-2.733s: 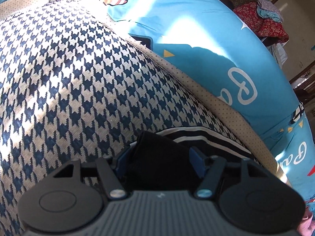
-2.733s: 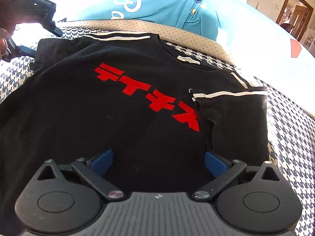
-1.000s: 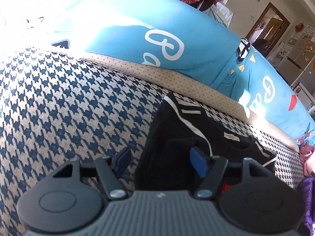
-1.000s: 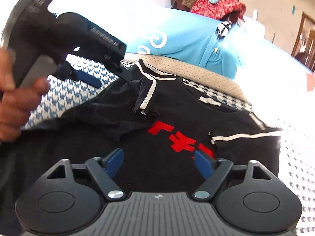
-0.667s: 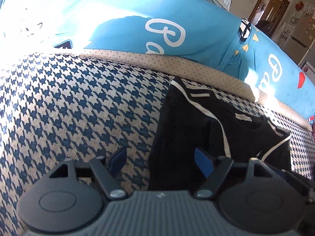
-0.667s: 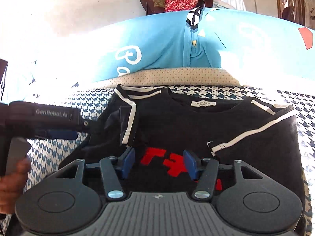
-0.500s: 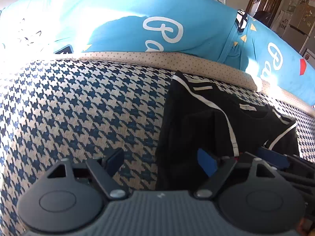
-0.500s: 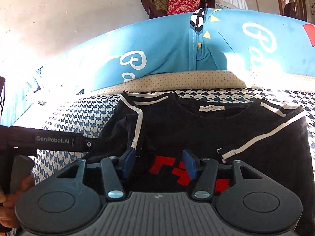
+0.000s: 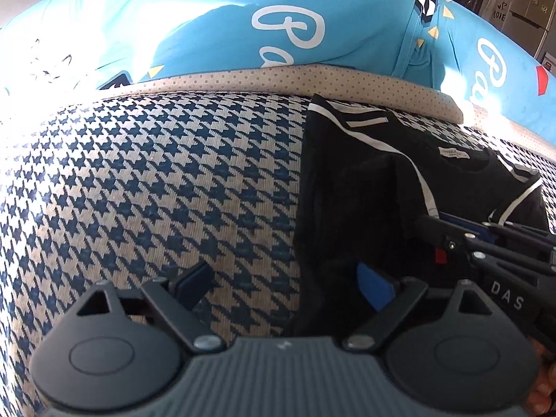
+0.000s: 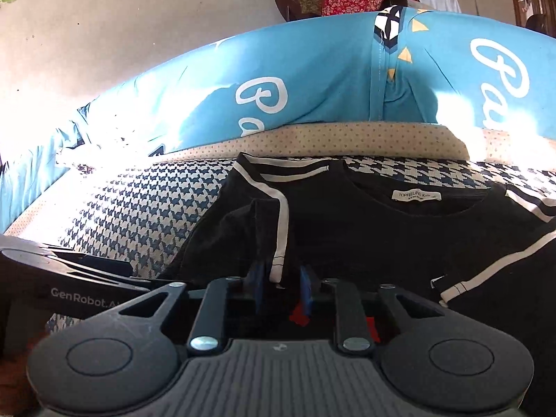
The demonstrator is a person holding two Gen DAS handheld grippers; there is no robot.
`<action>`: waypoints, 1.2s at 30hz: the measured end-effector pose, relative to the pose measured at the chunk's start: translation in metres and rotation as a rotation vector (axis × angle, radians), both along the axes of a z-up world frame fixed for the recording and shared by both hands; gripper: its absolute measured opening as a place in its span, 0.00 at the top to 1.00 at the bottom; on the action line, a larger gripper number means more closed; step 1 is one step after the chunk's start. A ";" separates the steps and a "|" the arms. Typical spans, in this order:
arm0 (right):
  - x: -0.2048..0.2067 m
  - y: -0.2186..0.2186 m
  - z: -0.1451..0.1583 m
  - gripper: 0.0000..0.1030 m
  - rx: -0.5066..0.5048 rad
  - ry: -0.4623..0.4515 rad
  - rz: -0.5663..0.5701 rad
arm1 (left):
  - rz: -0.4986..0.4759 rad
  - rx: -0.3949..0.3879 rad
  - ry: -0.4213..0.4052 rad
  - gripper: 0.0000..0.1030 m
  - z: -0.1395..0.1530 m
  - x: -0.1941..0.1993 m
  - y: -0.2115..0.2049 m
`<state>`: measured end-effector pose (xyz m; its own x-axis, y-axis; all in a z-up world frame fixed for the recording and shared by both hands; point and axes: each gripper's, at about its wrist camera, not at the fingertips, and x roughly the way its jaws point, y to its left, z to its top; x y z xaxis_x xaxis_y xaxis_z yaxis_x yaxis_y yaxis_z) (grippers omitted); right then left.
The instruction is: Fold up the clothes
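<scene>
A houndstooth cushion (image 9: 156,180) fills most of both views, backed by a blue printed cover (image 10: 312,80). On the cushion lies the black T-shirt (image 10: 365,229), collar toward the blue cover, both striped sleeves folded in over the chest. The left gripper (image 9: 285,281) hangs over the T-shirt's side edge, its jaws having just spread wide with nothing pinched. The right gripper (image 10: 282,286) sits low on the T-shirt's chest, its jaws having just closed on the cuff of the folded sleeve (image 10: 279,243). To fold cleanly, probably lay that sleeve flat and straight along the body, then release it without dragging the fabric.
</scene>
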<state>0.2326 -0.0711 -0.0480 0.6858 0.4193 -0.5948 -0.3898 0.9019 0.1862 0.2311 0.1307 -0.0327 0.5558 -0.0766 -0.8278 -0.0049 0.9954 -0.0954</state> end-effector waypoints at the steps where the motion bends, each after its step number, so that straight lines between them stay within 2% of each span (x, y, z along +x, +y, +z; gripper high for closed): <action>1: 0.000 0.000 0.000 0.87 0.000 -0.006 -0.002 | -0.001 0.002 0.002 0.12 0.000 0.000 0.000; 6: 0.005 -0.009 0.005 0.91 0.003 -0.048 -0.079 | -0.001 0.005 0.009 0.08 -0.001 0.002 0.000; 9: 0.010 -0.020 0.006 0.93 0.002 -0.055 -0.181 | -0.001 0.018 0.012 0.06 -0.003 0.003 -0.001; 12: 0.021 -0.032 0.004 0.93 0.062 0.010 -0.213 | -0.007 0.046 0.012 0.04 -0.004 0.004 -0.002; 19: 0.021 -0.032 0.006 0.92 -0.010 0.007 -0.272 | 0.009 0.094 0.006 0.00 -0.005 0.006 0.002; 22: 0.018 -0.037 0.012 0.92 0.011 -0.003 -0.296 | 0.048 0.135 -0.010 0.00 -0.002 0.007 0.007; 24: 0.017 -0.041 0.015 0.90 0.031 0.001 -0.305 | 0.079 0.129 -0.018 0.00 0.001 0.009 0.014; 28: 0.012 -0.033 0.016 0.89 0.048 0.060 -0.208 | 0.119 0.078 -0.022 0.00 0.006 0.011 0.026; 31: 0.004 -0.023 0.012 0.88 0.072 0.117 -0.116 | 0.104 0.049 -0.034 0.00 0.012 0.008 0.029; 33: -0.003 -0.015 0.009 0.88 0.092 0.152 -0.059 | 0.081 0.056 -0.038 0.00 0.014 0.004 0.026; 36: -0.013 -0.004 0.006 0.87 0.095 0.156 0.003 | 0.054 0.088 -0.039 0.00 0.013 0.000 0.023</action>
<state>0.2193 -0.0749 -0.0418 0.5871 0.4808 -0.6513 -0.3525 0.8761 0.3291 0.2307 0.1541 -0.0201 0.5889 0.0259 -0.8078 -0.0566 0.9984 -0.0093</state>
